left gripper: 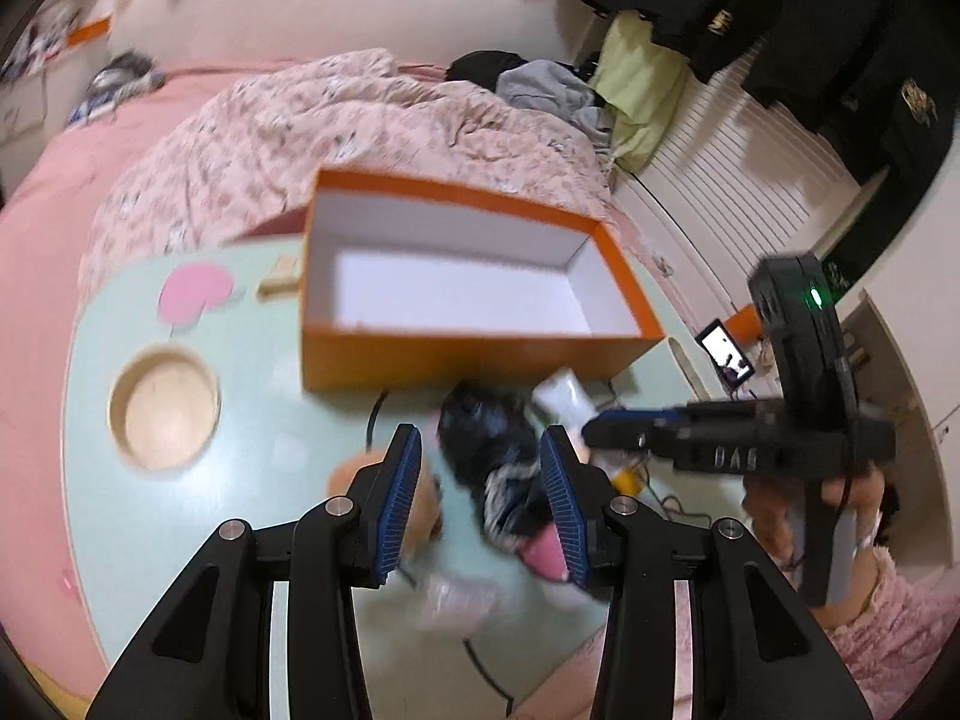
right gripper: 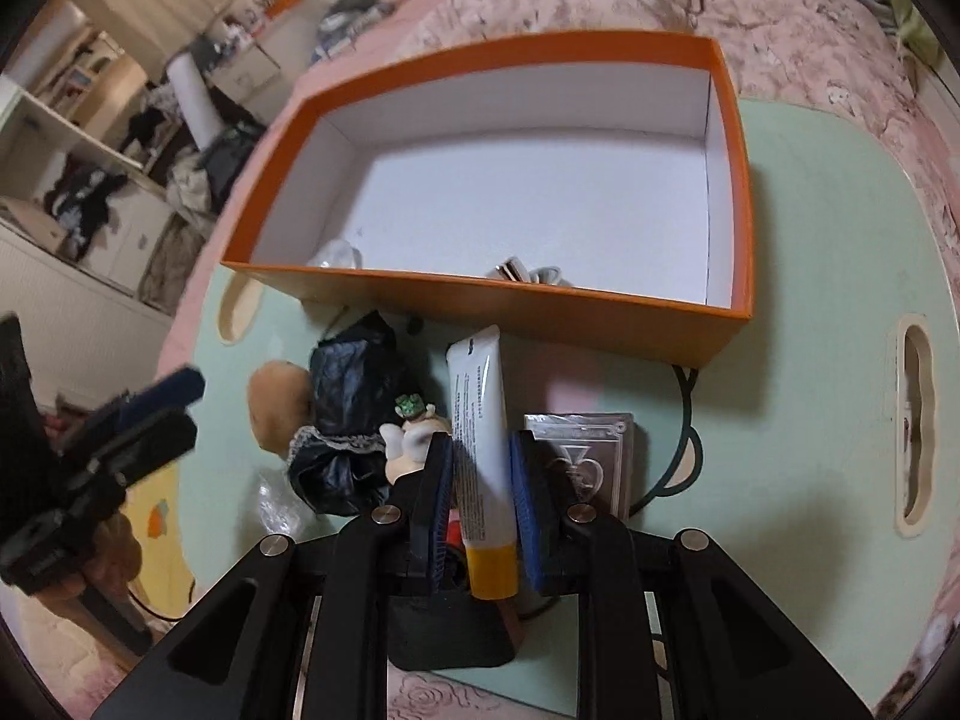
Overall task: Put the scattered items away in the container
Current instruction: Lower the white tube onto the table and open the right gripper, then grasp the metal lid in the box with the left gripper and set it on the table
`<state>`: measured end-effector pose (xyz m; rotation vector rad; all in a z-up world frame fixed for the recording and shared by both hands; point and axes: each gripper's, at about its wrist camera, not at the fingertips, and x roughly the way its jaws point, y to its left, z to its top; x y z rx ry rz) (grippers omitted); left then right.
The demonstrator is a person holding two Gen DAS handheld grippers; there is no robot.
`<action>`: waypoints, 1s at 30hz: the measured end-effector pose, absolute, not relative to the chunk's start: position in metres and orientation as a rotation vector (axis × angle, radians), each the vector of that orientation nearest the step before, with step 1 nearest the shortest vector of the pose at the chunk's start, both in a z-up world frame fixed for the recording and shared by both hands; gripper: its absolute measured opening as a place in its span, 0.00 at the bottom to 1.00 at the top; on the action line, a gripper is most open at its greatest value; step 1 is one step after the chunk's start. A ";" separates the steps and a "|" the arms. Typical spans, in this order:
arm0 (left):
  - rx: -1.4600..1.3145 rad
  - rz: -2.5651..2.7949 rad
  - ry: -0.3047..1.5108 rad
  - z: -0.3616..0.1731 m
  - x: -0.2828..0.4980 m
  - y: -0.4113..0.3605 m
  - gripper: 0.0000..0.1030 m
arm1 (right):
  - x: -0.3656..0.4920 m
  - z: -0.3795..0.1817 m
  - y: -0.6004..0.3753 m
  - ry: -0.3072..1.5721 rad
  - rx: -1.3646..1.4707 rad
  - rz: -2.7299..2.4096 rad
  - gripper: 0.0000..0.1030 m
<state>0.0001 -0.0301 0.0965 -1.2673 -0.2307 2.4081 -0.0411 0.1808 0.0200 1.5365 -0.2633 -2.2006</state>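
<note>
The orange box [right gripper: 480, 300] with a white inside stands open on the mint-green table [right gripper: 810, 300]; a few small items [right gripper: 528, 271] lie by its near wall. My right gripper [right gripper: 483, 438] is shut on a white tube with a yellow cap [right gripper: 480, 396], held just above the table in front of the box. A doll in a black dress [right gripper: 354, 420] lies left of the tube, beside a brown plush [right gripper: 276, 396]. My left gripper [left gripper: 480, 432] hovers over the doll [left gripper: 486, 450], pads apart and nothing held. In the left wrist view the right gripper [left gripper: 600, 426] reaches in from the right.
A wrapped card deck [right gripper: 579, 450] lies right of the tube, with a black cable [right gripper: 684, 420] curving past it. Clear plastic wrap [right gripper: 273, 504] sits at the table's near left. The table has a round cup hole [left gripper: 165, 408] and a slot [right gripper: 915, 426]. A pink quilt [left gripper: 360, 120] lies behind.
</note>
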 end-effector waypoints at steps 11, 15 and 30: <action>-1.440 2.376 -0.027 0.105 -0.097 0.043 0.61 | -0.019 0.033 0.192 -0.191 1.446 -2.349 0.32; -1.459 2.388 0.050 0.090 -0.108 0.067 0.61 | -0.018 0.031 0.196 -0.208 1.442 -2.341 0.32; -1.734 2.178 0.061 0.055 -0.130 0.080 0.61 | -0.019 0.031 0.209 -0.264 1.420 -2.352 0.32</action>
